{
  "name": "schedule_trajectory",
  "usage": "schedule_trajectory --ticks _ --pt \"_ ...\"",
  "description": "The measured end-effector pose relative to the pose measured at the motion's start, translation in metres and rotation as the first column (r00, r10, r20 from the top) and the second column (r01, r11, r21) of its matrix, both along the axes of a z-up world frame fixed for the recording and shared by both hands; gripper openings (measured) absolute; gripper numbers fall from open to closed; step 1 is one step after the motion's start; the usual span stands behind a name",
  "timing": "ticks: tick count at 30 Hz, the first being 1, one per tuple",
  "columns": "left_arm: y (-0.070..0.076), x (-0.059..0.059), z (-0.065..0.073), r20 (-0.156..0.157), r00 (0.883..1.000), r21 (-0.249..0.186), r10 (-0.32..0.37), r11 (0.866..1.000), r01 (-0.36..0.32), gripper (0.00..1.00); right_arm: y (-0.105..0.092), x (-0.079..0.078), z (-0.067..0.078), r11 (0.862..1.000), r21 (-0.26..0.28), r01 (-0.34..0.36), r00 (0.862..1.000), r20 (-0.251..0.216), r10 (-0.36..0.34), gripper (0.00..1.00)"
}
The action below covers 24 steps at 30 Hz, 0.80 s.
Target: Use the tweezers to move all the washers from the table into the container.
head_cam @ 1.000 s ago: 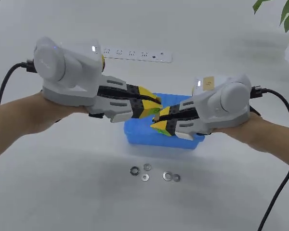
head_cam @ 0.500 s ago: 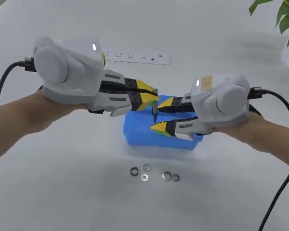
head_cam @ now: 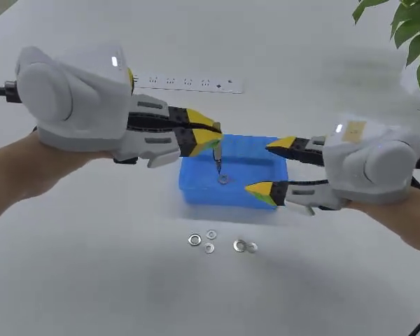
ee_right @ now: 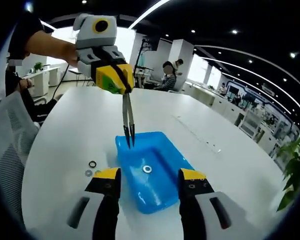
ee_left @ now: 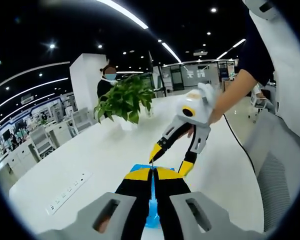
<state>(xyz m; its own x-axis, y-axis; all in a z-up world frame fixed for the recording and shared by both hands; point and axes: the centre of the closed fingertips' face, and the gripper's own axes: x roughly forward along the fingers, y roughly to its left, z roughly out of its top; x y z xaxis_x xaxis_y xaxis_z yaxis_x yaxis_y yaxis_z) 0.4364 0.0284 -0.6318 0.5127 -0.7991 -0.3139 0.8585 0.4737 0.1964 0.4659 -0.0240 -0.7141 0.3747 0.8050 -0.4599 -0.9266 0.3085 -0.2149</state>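
Above blue plastic container (head_cam: 203, 194), left gripper (head_cam: 214, 137) clamps slim metal tweezers (head_cam: 216, 158), right gripper (head_cam: 260, 166) gapes empty; tweezers may pivot, fumbling nearby steel washers (head_cam: 194, 240).

Right hand-held gripper (head_cam: 259, 166) opened, drew away

Container (ee_left: 151, 217) mostly hidden behind left tool (ee_left: 153, 173); plant (head_cam: 400, 29) cut by edge.
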Motion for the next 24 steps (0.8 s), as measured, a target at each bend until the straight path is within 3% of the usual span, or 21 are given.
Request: schedule_trajectory --ticks 3,9,13,17,20,24 --pt "-0.002 -0.020 0.001 -0.002 1.000 -0.020 0.003 1.000 -0.003 0.05 -0.011 -0.006 -0.001 0.999 0.017 0.031 1.000 -0.001 -0.031 0.52" --pt "-0.001 -0.046 -0.009 -0.028 0.999 -0.028 0.032 0.999 -0.033 0.05 -0.036 -0.032 -0.003 0.994 0.062 0.088 0.996 -0.014 -0.087 0.66" --pt "-0.002 -0.063 -0.023 -0.055 0.997 -0.018 0.052 0.998 -0.053 0.05 -0.049 -0.052 -0.019 0.996 0.020 0.092 0.995 -0.028 -0.091 0.66" --pt "0.001 -0.071 -0.039 -0.063 0.995 0.031 0.084 0.996 -0.082 0.06 -0.058 -0.074 -0.033 0.994 -0.016 0.110 0.993 -0.032 -0.111 0.72" --pt "0.001 -0.077 -0.047 -0.100 0.990 0.016 0.098 0.995 -0.097 0.06 -0.061 -0.084 -0.037 0.991 -0.026 0.128 0.991 -0.037 -0.129 0.81" --pt "-0.002 -0.083 -0.052 -0.122 0.988 0.021 0.098 0.995 -0.096 0.06 -0.061 -0.094 -0.040 0.990 -0.033 0.137 0.989 -0.056 -0.139 0.90"
